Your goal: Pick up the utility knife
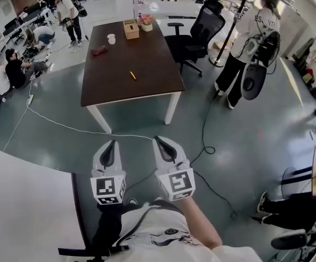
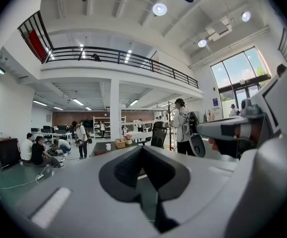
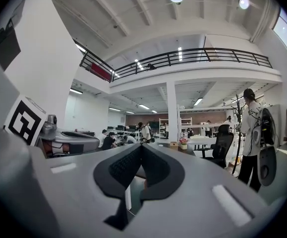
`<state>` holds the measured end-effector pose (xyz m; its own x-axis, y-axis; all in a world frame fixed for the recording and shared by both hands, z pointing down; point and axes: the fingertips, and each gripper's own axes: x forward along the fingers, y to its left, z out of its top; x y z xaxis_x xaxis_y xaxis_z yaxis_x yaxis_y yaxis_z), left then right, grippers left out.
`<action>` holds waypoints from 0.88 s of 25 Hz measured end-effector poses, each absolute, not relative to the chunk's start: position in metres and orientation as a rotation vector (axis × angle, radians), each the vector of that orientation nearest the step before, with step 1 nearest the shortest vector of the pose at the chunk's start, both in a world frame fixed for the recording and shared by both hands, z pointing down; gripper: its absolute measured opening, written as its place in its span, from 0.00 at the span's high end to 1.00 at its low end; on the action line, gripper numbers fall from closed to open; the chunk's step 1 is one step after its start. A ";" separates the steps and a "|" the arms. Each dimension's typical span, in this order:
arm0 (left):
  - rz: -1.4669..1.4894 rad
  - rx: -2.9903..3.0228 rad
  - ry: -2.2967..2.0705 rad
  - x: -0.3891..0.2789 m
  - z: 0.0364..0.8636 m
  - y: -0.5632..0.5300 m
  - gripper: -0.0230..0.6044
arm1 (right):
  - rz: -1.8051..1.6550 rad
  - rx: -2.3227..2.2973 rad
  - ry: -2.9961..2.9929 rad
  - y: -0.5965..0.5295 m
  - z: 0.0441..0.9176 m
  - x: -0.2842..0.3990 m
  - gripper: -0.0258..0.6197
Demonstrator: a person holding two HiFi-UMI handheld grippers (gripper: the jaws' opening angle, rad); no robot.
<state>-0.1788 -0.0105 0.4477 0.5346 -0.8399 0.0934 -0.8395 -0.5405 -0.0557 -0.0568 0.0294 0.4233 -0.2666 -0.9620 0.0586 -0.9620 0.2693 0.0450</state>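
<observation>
Utility knife (image 1: 132, 75) is lying on the dark table (image 1: 147, 64), upper centre of the head view, toward the near edge and well apart from both claws. I'm reading the step in hand as the approach: you're standing well short of the table, nothing picked yet.

Left to right:
- White cable (image 1: 65, 125) is trailing across the floor at centre left, between you and the table's near-left leg. Be stepping over it.
- Left gripper (image 1: 111, 145), lower centre, is sitting closed, pads together, nothing between them. I'd be parking it clear.
- Right gripper (image 1: 159, 142), just beside it, is likewise closed and empty, pointing level. If you're using this one, be opening the jaws before reaching over the table edge, coming in low, and lining the pads across the handle's narrow width, not along it.
- Black cable (image 1: 204, 125) is looping on the floor at centre right, and the office chair (image 1: 201, 29) is standing at the table's right side, so the near edge is looking like the clean way in.

Knife itself is showing small, slim and yellow, lying flat and angled on the dark top. It's sitting alone, with the cup (image 1: 111, 39) and box (image 1: 131, 29) far up the table. Blade state is too small to tell, so be treating it as out. Neither gripper view is resolving it.
</observation>
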 end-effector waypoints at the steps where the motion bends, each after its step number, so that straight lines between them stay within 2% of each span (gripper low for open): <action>1: -0.181 -2.761 1.504 -0.177 0.449 -0.010 0.97 | 0.007 1.848 -2.443 0.029 0.423 -0.057 0.96; 9: -0.258 -2.801 1.500 -0.176 0.463 -0.016 0.97 | 0.114 1.831 -2.429 0.020 0.437 -0.059 0.96; 22: -0.272 -2.868 1.423 -0.198 0.470 -0.130 0.97 | 0.132 1.905 -2.362 -0.089 0.437 -0.079 0.96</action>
